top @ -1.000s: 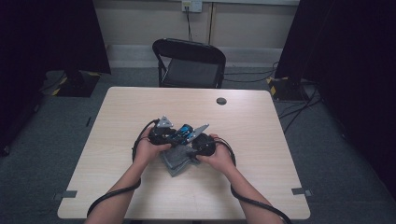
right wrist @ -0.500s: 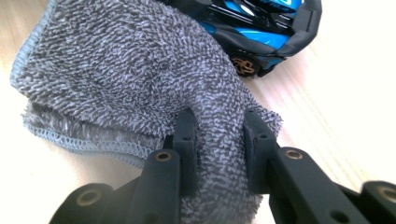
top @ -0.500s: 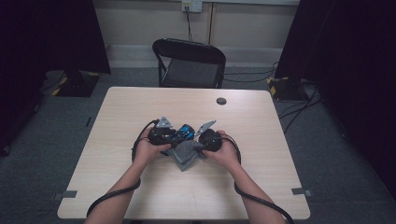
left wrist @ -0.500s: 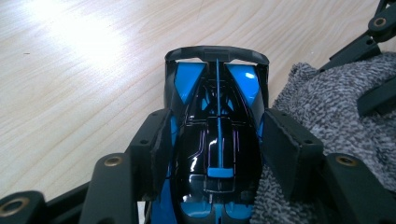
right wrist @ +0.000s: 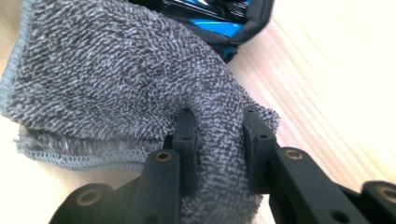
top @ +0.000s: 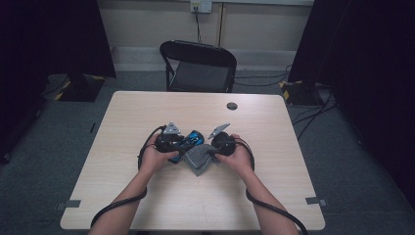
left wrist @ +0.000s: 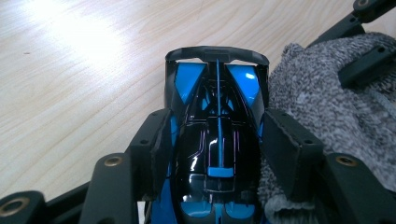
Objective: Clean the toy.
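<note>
Pointing rightward toward cloth: toy car

Both forearms entered from the lower edge of the high view and converged toward the middle. The left tongs pointed toward the right tongs, jaws part-closed with both pads pressed against a held body. The right tongs' jaws stood close together, pads pinching fabric between them.
</note>
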{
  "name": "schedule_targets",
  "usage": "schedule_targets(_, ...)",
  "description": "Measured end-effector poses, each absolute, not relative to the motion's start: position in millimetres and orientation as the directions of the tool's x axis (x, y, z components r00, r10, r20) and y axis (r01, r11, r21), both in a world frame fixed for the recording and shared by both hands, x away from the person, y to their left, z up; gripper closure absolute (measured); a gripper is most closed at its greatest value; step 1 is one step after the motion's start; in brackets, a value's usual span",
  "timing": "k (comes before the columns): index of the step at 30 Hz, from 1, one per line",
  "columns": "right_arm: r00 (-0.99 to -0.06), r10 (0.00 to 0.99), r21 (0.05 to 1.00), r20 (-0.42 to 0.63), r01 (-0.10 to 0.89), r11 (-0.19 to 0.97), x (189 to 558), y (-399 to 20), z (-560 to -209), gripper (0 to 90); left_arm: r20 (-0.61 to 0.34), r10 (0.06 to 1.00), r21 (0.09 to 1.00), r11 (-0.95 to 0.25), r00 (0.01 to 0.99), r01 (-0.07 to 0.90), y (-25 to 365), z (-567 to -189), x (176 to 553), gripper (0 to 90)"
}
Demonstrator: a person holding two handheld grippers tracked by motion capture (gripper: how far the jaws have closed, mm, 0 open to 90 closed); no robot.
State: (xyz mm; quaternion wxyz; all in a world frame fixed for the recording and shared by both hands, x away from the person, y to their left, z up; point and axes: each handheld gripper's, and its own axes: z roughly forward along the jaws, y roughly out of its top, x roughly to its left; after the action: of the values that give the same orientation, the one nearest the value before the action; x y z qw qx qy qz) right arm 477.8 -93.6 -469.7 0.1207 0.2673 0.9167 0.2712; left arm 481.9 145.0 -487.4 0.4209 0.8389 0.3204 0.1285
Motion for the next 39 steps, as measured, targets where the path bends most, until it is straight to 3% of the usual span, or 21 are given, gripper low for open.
schedule_targets(20, -0.767, 0.637, 0.579, -0.079, 0.485, 0.655, 486, -113, -471, 71.0, -0.055, 0.647, 0.791, -0.436, 0.76, 0.429, 145, -488, 481, 43.6)
schedule_targets(39, -0.652, 0.753, 0.624, -0.087, 0.554, 0.552, 487, -156, -472, 70.9, -0.055, 0.647, 0.79, -0.437, 0.76, 0.429, 145, -488, 481, 43.7)
